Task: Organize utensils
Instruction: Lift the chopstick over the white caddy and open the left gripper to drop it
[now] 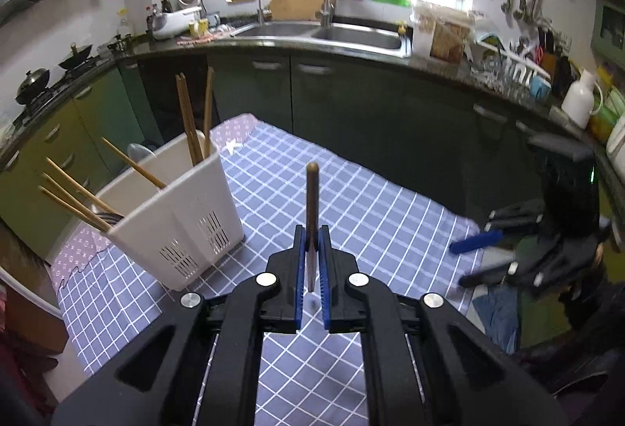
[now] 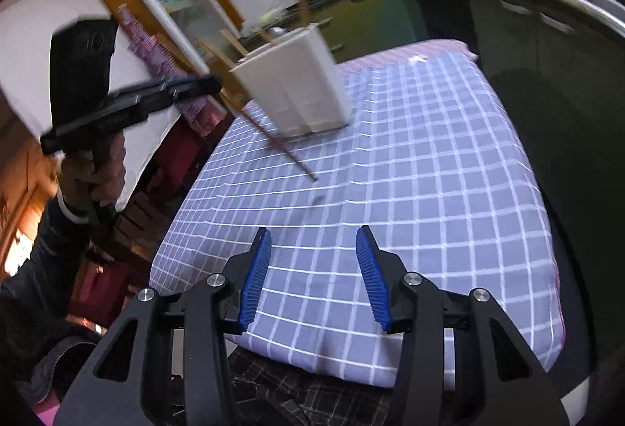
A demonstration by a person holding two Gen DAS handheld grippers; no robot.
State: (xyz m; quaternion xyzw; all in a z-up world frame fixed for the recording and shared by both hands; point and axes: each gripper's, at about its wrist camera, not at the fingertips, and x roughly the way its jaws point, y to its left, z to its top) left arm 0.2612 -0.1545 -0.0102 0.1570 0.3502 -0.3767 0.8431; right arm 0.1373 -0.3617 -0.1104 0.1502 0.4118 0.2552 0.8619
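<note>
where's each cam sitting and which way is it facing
Left wrist: on the left gripper, angled down over the checked cloth toward the sink; its shut jaws hold a chopstick.
Right wrist: on the right gripper, angled down across the cloth toward the white holder; its jaws stand open with nothing between them, and a hand and sleeve show at left.
Shared: the cloth, the holder, the chopstick, and each view shows the other gripper.
</note>
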